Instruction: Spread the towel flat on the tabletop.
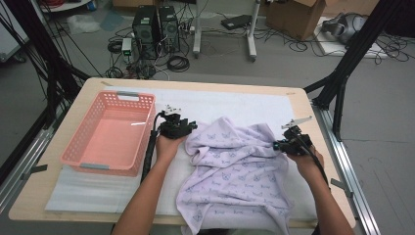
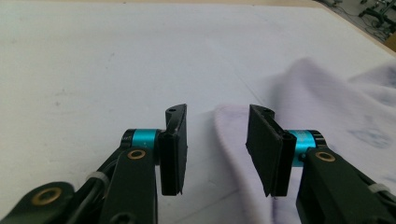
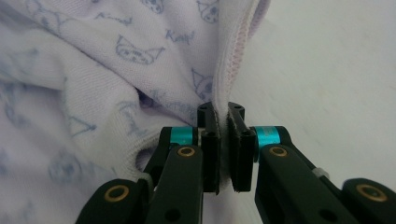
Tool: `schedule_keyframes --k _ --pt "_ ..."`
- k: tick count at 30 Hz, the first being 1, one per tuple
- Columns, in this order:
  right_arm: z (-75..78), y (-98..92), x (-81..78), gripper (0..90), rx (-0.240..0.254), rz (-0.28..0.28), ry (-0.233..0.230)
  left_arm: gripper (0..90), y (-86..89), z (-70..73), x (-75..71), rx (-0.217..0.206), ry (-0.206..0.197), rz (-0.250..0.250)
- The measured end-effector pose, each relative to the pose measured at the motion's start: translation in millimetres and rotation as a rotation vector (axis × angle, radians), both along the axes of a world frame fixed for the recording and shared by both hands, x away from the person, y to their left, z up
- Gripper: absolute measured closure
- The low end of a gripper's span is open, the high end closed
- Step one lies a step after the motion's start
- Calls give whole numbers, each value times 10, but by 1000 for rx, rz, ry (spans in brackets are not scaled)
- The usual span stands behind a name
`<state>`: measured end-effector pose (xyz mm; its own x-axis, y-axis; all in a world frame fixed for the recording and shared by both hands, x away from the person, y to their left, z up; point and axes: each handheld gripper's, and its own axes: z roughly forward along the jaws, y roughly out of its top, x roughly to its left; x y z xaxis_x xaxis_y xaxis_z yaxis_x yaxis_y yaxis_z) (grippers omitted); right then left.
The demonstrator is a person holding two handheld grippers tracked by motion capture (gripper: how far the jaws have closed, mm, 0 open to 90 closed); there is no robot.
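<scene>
A pale lilac towel [image 1: 235,171] printed with small blue cat faces lies crumpled across the near right part of the white mat [image 1: 220,105] that covers the table [image 1: 93,85], its near edge hanging off the table's near side. The right gripper [image 1: 280,144] sits at the towel's right edge; in the right gripper view its jaws are pressed together on the stitched hem of the towel [image 3: 140,60] — a thin fold of cloth runs up between the pads [image 3: 210,140]. The left gripper [image 1: 188,126] is at the towel's far left corner. In the left gripper view its jaws stand partly apart, and the towel's rolled edge [image 2: 233,140] lies between them, nearer the right-hand pad [image 2: 264,149]; whether that pad brushes the cloth is hard to tell. A pink plastic basket [image 1: 88,159] stands on the left of the table — well apart from the towel.
</scene>
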<state>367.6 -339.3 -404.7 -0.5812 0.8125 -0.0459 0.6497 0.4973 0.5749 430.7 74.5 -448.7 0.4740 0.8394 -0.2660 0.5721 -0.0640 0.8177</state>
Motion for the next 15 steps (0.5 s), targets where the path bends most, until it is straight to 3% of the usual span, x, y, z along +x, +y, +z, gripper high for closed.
schedule_keyframes --k 2,4,5,7,11,13,15 --pt "8 -77 -67 844 2 21 4 569 -40 -40 47 -1 42 -17" --pt "22 -125 -116 776 34 38 -18 557 -77 -18 62 -36 25 -55" --pt "35 -139 -132 687 44 30 -37 546 -105 1 66 -32 11 -68" --pt "59 -161 -142 635 71 18 -59 521 -154 21 91 -9 -2 -89" --pt "92 -199 -132 529 114 -12 -113 470 -273 12 188 87 45 -146" --pt "87 -225 -112 522 182 -26 -131 464 -338 0 188 140 30 -160" --pt "78 -250 -76 496 226 -48 -143 523 -364 4 176 186 15 -147"
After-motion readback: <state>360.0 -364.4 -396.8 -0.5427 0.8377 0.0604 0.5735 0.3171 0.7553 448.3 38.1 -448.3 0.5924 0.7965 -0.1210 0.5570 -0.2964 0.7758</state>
